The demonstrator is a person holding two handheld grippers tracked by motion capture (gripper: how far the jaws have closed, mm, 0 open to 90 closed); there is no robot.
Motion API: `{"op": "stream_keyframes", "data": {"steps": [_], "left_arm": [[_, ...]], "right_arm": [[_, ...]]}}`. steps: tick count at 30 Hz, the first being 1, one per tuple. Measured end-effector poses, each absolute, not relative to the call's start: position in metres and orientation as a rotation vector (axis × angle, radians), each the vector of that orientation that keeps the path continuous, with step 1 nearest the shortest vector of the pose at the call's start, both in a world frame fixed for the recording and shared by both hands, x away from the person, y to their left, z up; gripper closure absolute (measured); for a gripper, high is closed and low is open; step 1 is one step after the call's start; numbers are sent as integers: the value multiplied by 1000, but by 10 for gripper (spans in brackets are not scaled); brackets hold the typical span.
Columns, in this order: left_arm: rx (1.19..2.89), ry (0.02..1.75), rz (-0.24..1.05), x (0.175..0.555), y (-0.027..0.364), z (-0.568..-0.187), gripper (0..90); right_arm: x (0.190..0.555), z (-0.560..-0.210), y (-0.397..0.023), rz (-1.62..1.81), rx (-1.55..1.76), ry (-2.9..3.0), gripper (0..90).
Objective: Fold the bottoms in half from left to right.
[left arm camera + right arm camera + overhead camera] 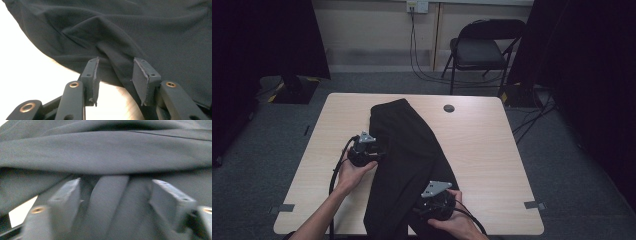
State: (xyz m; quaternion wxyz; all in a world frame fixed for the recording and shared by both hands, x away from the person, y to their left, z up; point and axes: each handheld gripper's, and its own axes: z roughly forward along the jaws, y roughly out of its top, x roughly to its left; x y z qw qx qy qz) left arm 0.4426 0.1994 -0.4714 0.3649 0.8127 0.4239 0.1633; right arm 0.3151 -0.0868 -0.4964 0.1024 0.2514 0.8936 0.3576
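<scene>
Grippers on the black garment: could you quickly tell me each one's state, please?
Left gripper: open, a fold of the black garment between its fingers.
Right gripper: open, a fold between its fingers.

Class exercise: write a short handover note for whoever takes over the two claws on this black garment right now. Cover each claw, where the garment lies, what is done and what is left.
Left claw: open, a ridge of cloth between its jaws, not pinched.
Right claw: open wide, a fold of cloth between its jaws, not gripped.
Black garment: lies as a long folded strip from the table's far middle to its near edge, overhanging slightly.
Done: appears folded lengthwise; both claws released.
Left: probably fold it shorter and smooth the creases.
</scene>
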Motion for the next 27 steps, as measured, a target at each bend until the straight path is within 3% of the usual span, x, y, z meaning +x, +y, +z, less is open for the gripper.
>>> {"op": "stream_keyframes", "data": {"steps": [8,15,18,22,24,27], "left_arm": [[2146,1090,412,442,193,-481,532],[2139,1122,420,447,196,-491,515],[2152,1115,438,448,195,-491,517],[2146,1118,437,448,195,-491,515],[2136,1121,430,448,196,-492,514],[2130,1121,434,449,197,-492,512]], "right_arm": [[306,-501,-64,1083,736,2627,119],[309,-474,-74,1221,756,2567,215],[310,-465,-65,1299,723,2586,203],[312,-480,-37,1231,632,2674,185],[313,-489,-27,1170,632,2695,229],[313,-496,-23,1133,613,2676,426]]}}
